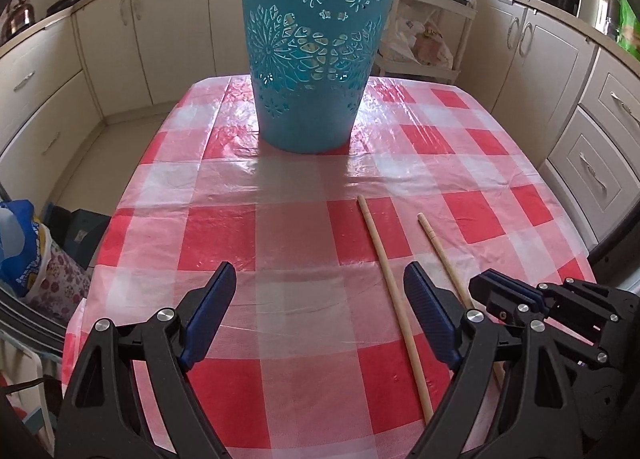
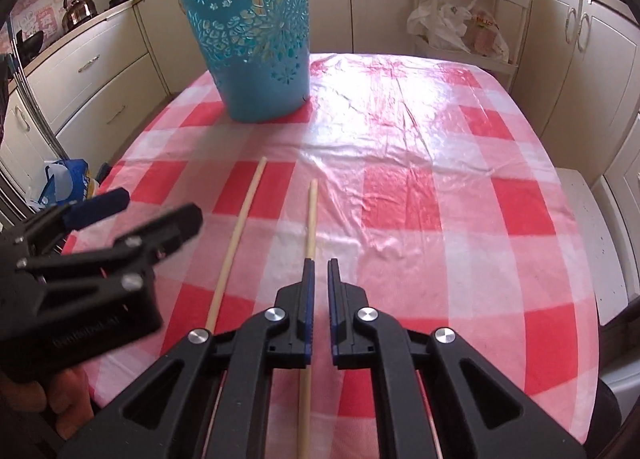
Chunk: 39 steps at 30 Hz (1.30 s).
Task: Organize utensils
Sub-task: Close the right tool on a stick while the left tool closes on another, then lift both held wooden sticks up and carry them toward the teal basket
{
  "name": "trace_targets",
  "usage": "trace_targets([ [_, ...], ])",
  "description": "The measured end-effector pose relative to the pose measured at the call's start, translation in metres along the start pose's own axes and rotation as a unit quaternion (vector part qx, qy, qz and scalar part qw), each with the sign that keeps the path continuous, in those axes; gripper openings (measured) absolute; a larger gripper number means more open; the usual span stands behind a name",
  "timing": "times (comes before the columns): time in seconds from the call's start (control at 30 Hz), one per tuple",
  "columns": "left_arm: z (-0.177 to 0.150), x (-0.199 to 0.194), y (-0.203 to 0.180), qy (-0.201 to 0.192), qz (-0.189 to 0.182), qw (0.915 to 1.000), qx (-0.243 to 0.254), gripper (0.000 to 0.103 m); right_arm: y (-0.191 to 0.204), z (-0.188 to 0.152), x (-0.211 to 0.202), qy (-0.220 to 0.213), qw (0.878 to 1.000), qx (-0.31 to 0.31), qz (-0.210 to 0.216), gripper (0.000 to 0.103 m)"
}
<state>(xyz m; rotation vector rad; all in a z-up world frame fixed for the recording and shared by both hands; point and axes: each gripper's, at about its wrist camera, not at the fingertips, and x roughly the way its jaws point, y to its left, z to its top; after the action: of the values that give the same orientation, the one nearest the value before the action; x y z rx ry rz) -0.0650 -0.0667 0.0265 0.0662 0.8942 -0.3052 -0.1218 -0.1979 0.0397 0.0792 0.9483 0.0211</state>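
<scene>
Right wrist view | two pale wooden chopsticks [image 2: 236, 243] flat | right gripper [image 2: 319, 265] closed, empty | left gripper [image 1: 320, 279] wide

left gripper [image 1: 320, 285]: jaws wide apart, nothing between pads, angled downward | right gripper [image 2: 320, 265]: jaws drawn nearly together, angled downward, just beside the left

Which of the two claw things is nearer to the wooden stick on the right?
Right. The right gripper is shut, directly over the right-hand thin wooden stick, though actual pinching is unclear. The left gripper hangs open beside it, nearer the other wooden stick.
</scene>
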Motion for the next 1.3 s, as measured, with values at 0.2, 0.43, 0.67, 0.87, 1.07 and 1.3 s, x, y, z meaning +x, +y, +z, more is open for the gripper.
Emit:
trace_targets([
  [0.2,0.009,0.009,-0.004,0.005,0.003,1.0,0.004,0.082,0.002,0.003,0.007,0.0,1.0,-0.011,0.02,0.011],
  [0.43,0.014,0.027,-0.022,0.017,0.001,0.9994,0.031,0.076,0.002,-0.003,0.009,0.003,0.999,-0.028,0.029,0.023],
  [0.67,0.01,0.039,-0.034,0.024,-0.013,0.9976,0.064,0.013,-0.013,-0.005,0.006,-0.004,1.0,0.01,0.007,0.006],
  [0.87,0.004,0.031,-0.021,0.029,-0.02,0.9971,0.067,0.005,-0.009,-0.002,0.006,-0.002,0.999,0.03,0.032,0.006],
  [1.07,0.0,0.027,-0.006,0.043,-0.027,0.9965,0.067,0.006,0.001,0.005,0.013,0.008,0.999,0.015,0.028,0.006],
  [1.3,0.002,0.031,-0.011,0.034,-0.011,0.9961,0.081,0.012,0.012,0.006,0.019,0.006,1.0,-0.026,0.002,0.006],
])
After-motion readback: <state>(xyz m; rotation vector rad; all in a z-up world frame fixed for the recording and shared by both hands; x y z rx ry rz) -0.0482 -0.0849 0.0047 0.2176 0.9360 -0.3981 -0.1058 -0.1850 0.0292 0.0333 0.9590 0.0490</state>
